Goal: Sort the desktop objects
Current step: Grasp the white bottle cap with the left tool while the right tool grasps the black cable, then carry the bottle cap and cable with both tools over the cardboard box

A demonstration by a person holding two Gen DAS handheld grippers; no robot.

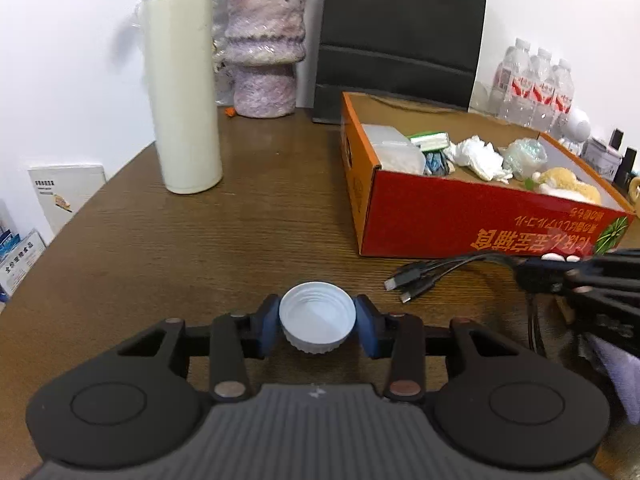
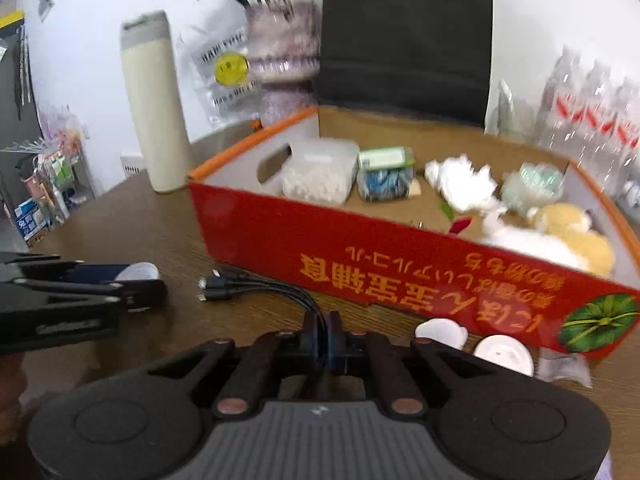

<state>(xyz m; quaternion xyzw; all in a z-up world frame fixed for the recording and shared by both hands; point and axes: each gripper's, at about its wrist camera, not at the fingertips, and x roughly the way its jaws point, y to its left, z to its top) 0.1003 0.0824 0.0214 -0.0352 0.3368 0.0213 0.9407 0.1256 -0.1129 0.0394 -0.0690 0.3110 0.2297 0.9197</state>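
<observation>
We held a white cap (image 1: 317, 322) in the left gripper (image 1: 316, 326) and the cable (image 2: 256, 286) in the right gripper (image 2: 325, 346) (both clamped) just before the red box (image 2: 360, 256), presumably to drop them in.

My left tool (image 1: 317, 322) has a cap (image 1: 317, 317) between its fingers, above the desk (image 1: 160, 248). Ahead and to its left I see a flask (image 1: 182, 80) standing on the desk, with a vase (image 1: 264, 44) behind and right of it. Ahead to its right sits the box (image 1: 460, 220), a chair (image 1: 400, 36) behind it and bottles (image 1: 536, 88) further right. The cable (image 1: 436, 272) lies before the box, right of the left tool. My right tool (image 2: 325, 344) sits on that cable, the box ahead, two lids (image 2: 442, 332) just right against the box.
</observation>
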